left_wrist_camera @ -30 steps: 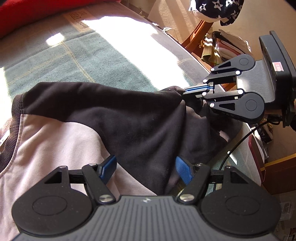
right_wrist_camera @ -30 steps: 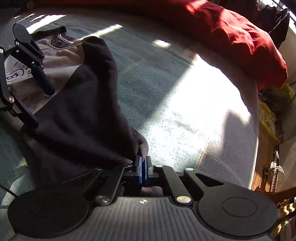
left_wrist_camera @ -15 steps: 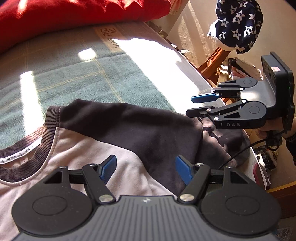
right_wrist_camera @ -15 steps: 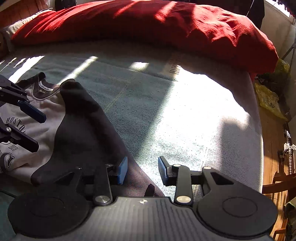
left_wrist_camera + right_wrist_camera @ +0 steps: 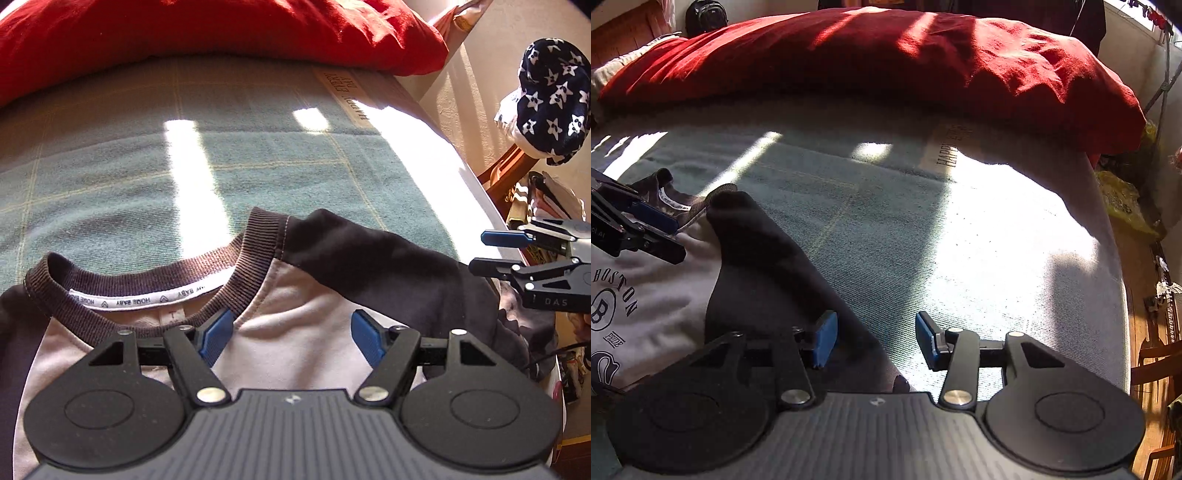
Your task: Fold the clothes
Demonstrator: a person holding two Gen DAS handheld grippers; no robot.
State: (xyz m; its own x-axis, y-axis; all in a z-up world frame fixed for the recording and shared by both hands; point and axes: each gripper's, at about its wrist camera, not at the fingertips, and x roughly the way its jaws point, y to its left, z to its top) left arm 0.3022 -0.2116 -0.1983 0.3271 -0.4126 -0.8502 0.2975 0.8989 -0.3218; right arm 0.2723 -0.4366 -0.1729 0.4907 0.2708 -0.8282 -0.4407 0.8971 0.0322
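My left tongs [image 5: 291,338] stand apart and empty over the pale chest of the shirt [image 5: 295,295], just below its ribbed collar [image 5: 147,275], whose inner tape reads "HOME BABY". My right tongs [image 5: 873,341] are opening, with nothing pressed between the pads; the dark sleeve [image 5: 768,266] lies under the left pad. The shirt lies flat on the near left of the bed [image 5: 886,221], its front printed "BOSTON" and "PRIDE". Farther off, a label on the bed cover reads "HAPPY EVERY DAY". A red quilt [image 5: 886,59] lies at the far side.
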